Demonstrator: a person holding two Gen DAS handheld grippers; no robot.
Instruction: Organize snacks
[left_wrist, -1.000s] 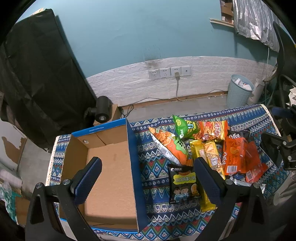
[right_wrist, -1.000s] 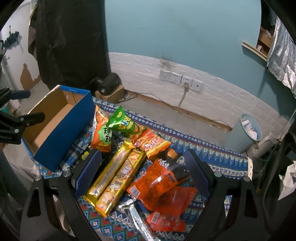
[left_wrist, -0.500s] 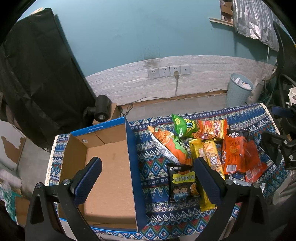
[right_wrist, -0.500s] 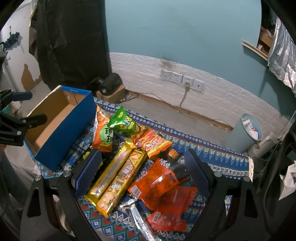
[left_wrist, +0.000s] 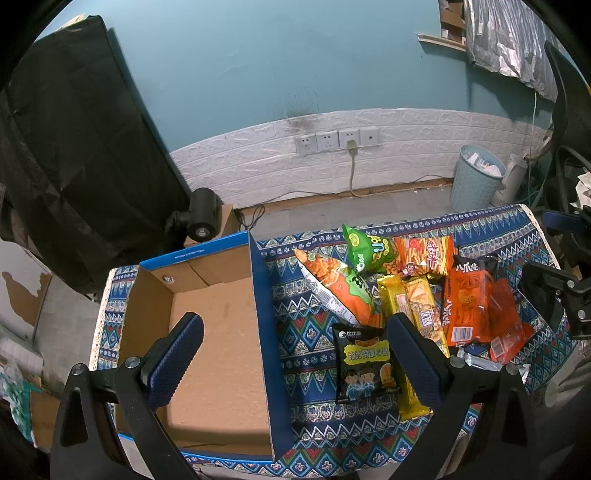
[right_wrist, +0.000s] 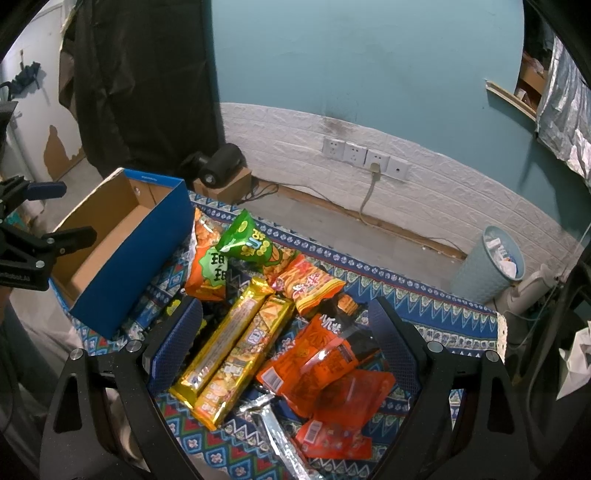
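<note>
The left gripper (left_wrist: 293, 349) hangs over the near end of the open blue cardboard box with a bare brown inside (left_wrist: 218, 332), jaws spread wide and holding nothing. Just right of the box, on the blue patterned cloth covering the tabletop (left_wrist: 306, 332), lies a black snack packet with cartoon children (left_wrist: 364, 363). The right gripper (right_wrist: 286, 343), jaws likewise spread and empty, hovers above the pile further right of the box: two long gold-wrapped biscuit sleeves (right_wrist: 236, 347) side by side, touching, and clear-windowed orange-red packets (right_wrist: 325, 369) overlapping each other beyond them. Toward the far end, an orange-and-green crisp bag (left_wrist: 340, 291) lies nearest the box wall, with a green puffed bag (left_wrist: 365, 249) and an orange stick-snack bag (left_wrist: 424, 254) behind it. Past the tabletop, well beyond the box, stands a pale blue waste bin (left_wrist: 476, 181) against the white brick-pattern wall.
</note>
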